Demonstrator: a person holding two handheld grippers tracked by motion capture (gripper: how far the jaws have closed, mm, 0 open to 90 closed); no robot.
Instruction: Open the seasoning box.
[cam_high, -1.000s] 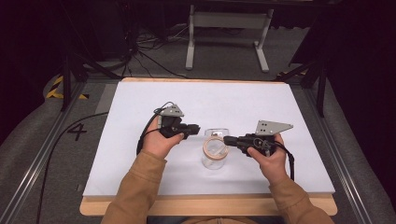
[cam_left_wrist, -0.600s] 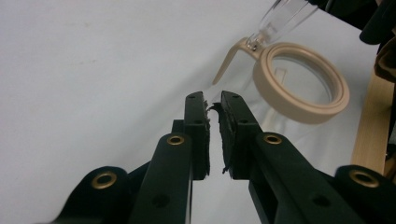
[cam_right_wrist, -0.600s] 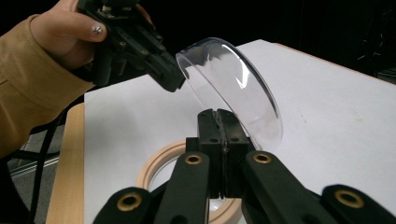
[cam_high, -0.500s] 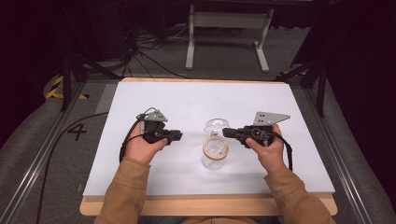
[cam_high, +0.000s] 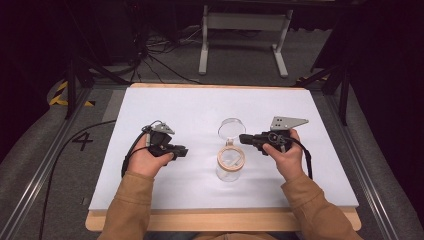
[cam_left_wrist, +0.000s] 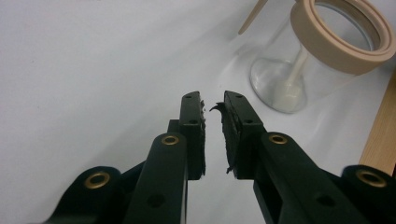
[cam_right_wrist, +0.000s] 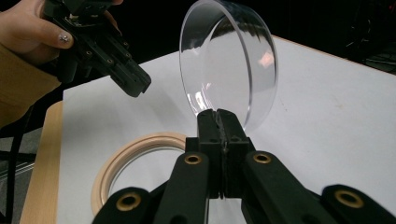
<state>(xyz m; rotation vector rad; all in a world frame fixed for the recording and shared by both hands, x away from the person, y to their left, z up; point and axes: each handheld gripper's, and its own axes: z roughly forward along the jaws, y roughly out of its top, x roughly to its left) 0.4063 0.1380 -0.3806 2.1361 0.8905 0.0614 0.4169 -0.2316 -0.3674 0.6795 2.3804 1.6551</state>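
The left hand-held gripper (cam_high: 183, 151) has withdrawn, slightly open; right hand-held gripper (cam_high: 243, 138) pinches clear lid (cam_high: 231, 128).

Clear glass jar (cam_high: 230, 167) with a pale tan wooden rim, clear lid (cam_high: 231, 128), black left hand-held gripper (cam_high: 181, 151) and right hand-held gripper (cam_high: 243, 138) with brass-coloured rivets, white desk (cam_high: 200, 107) edged in light wood, tan sleeves (cam_high: 127, 210), dark grey floor (cam_high: 45, 145).

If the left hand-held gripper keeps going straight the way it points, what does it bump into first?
Probably the clear jar with the tan ring on top. The left hand-held gripper points right across bare table toward it, though the aim may pass just beside it.
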